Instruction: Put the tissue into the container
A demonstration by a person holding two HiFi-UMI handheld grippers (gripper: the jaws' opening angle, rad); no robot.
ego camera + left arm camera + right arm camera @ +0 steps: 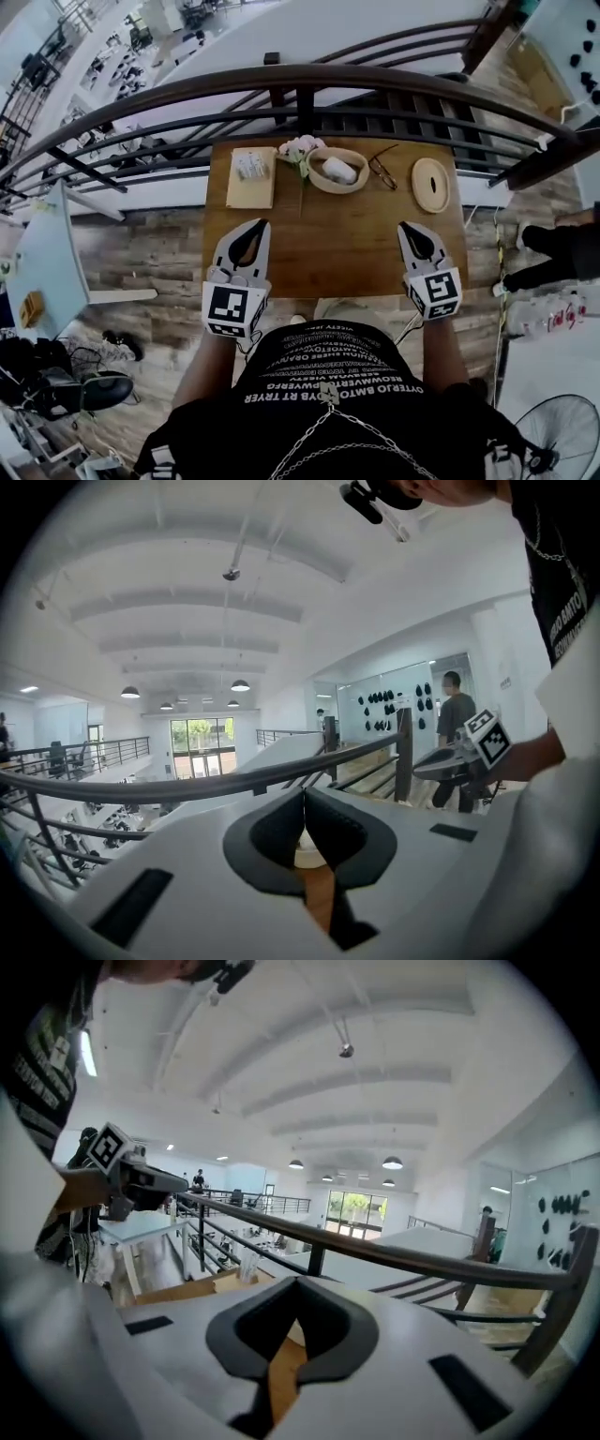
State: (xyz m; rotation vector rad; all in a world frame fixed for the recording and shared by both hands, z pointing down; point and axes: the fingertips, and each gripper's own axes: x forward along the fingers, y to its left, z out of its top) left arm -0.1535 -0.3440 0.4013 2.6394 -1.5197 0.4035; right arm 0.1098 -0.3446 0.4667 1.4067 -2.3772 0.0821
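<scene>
Left tongs (260,226), right tongs (406,228); tissue (250,166) beyond

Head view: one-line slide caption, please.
Left gripper and right gripper poised shut, empty, over the near edge of the wooden table; tissue box, oval container and lid lie beyond.

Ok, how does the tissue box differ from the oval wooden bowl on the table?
The tissue box is rectangular, with white tissue poking from its middle; the oval wooden bowl is open, with a white object lying inside. The tissue box sits at the far left, the bowl nearer the middle, beside the flowers. Both are light wood.
</scene>
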